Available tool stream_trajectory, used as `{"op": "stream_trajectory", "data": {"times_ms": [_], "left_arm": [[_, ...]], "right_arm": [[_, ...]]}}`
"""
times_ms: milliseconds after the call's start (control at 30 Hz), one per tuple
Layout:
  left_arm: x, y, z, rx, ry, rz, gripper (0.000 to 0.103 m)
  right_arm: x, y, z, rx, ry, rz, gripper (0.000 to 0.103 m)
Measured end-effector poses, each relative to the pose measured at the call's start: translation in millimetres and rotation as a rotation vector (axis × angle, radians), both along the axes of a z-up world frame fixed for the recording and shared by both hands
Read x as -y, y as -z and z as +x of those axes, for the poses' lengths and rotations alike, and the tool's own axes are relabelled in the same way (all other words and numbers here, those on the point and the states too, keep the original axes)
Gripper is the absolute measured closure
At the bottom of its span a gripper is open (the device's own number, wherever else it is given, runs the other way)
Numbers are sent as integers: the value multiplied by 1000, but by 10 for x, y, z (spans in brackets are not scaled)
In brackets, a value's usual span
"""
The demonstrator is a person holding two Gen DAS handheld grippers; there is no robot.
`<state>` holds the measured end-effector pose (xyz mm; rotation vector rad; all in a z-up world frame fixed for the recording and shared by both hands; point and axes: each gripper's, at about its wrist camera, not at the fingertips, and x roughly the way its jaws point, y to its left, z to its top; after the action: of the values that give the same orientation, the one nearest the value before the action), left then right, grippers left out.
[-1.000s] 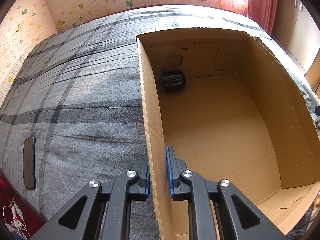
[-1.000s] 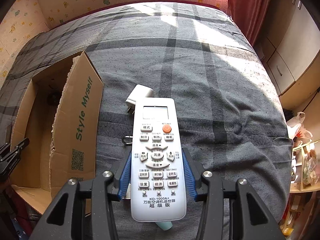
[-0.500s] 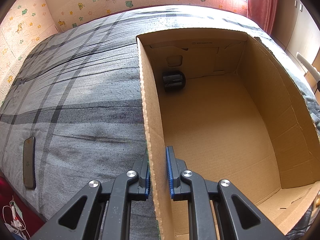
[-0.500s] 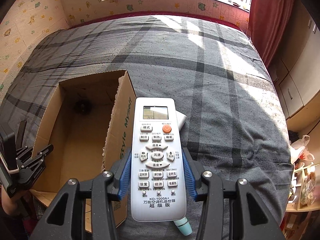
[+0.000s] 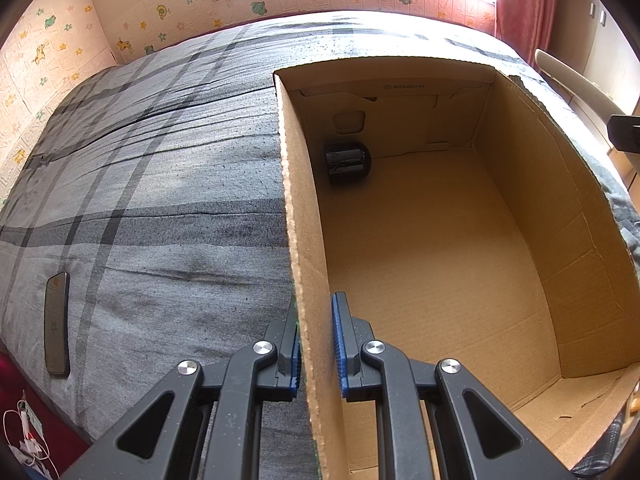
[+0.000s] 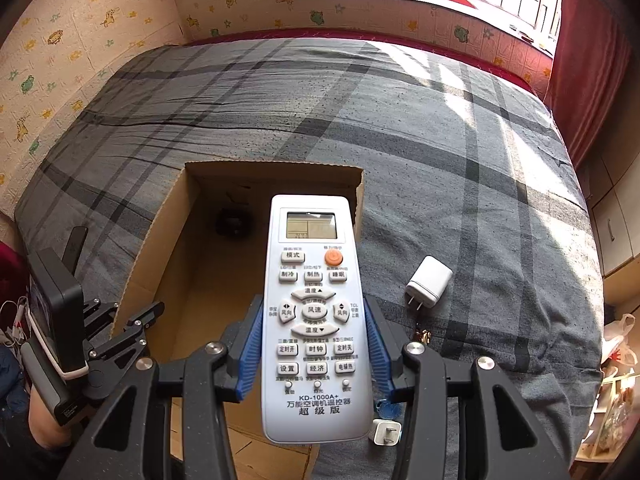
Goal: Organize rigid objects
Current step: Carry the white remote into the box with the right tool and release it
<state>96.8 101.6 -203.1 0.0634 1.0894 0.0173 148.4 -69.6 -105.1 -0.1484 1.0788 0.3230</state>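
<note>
My right gripper point(image 6: 315, 350) is shut on a white air-conditioner remote point(image 6: 314, 312) and holds it above the open cardboard box point(image 6: 168, 236), near the box's right wall. My left gripper point(image 5: 316, 344) is shut on the box's left wall point(image 5: 304, 240) near its front corner; it also shows in the right wrist view point(image 6: 132, 328). A black round object point(image 5: 347, 162) lies in the box's far left corner. The remote's edge point(image 5: 576, 80) shows at the right of the left wrist view.
The box stands on a grey plaid bed point(image 6: 400, 120). A white charger plug point(image 6: 429, 282), a second plug point(image 6: 386, 432) and a blue item point(image 6: 387, 410) lie right of the box. A dark phone point(image 5: 56, 318) lies at the bed's left edge.
My right gripper has lifted the remote off the bed and carried it left, over the box. The left gripper has kept its hold on the box wall.
</note>
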Motion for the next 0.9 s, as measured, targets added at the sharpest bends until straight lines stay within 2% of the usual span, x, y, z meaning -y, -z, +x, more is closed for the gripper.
{"op": "stream_trajectory", "data": {"times_ms": [467, 900], "left_arm": [[-17, -4, -11, 1, 0, -5, 89], [-34, -18, -21, 2, -3, -14, 88]], "right_arm": [[-636, 490, 123, -96, -94, -45, 53], [-861, 1019, 232, -214, -117, -120, 53]]}}
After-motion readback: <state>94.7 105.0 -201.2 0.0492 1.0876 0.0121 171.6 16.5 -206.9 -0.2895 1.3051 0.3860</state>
